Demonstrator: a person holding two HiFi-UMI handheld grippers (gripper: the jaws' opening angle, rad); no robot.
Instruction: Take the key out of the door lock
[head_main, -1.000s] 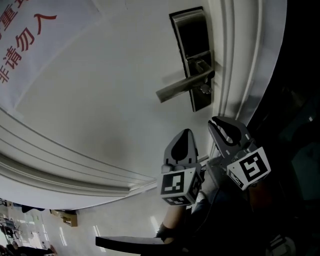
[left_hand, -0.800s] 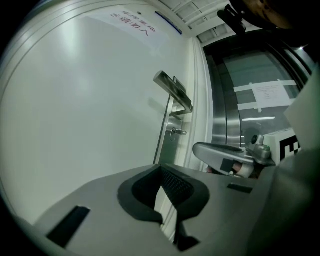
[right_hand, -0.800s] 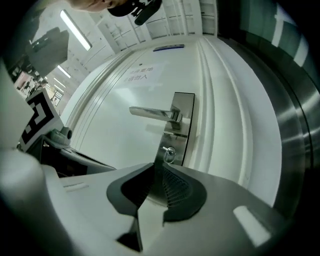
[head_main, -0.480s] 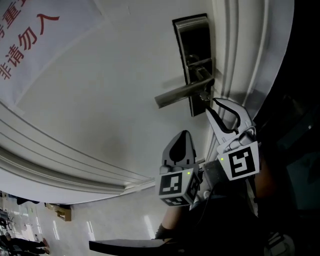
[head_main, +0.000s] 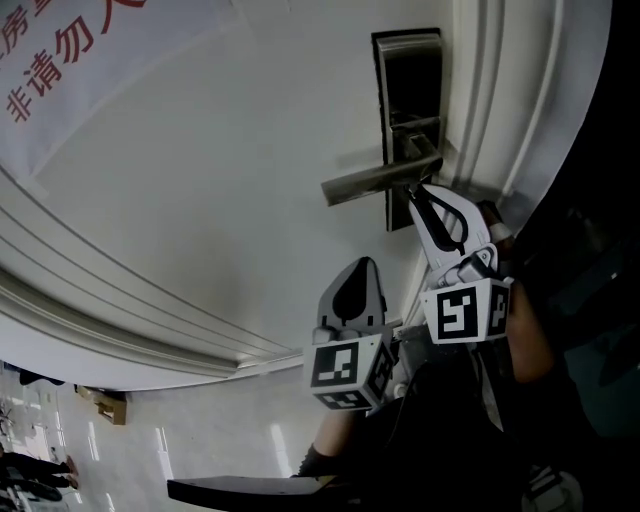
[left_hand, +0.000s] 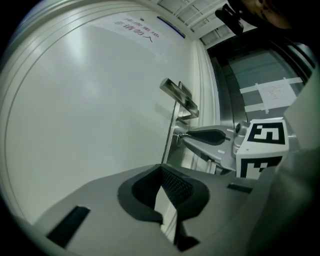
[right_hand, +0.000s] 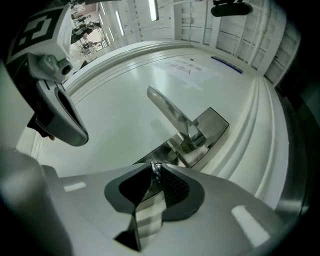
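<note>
Here the right gripper (head_main: 415, 196) reaches up to the lock (head_main: 405, 90), just under the handle (head_main: 365, 183). In the right gripper view its fingers are closed on the key (right_hand: 155, 169), which sits in the lock plate below the handle. The left gripper (head_main: 360, 266) hangs lower and apart from the lock, with its tips together and nothing between them.

The door (head_main: 220, 200) is smooth, matt white, with stepped moulding curving along its lower edge and more ridges beside the lock. A white notice (head_main: 70, 70) with red characters is stuck to it at upper left. Beyond the door's right edge all is dark. Below lies a glossy pale floor (head_main: 220, 450) that catches streaks of light.
</note>
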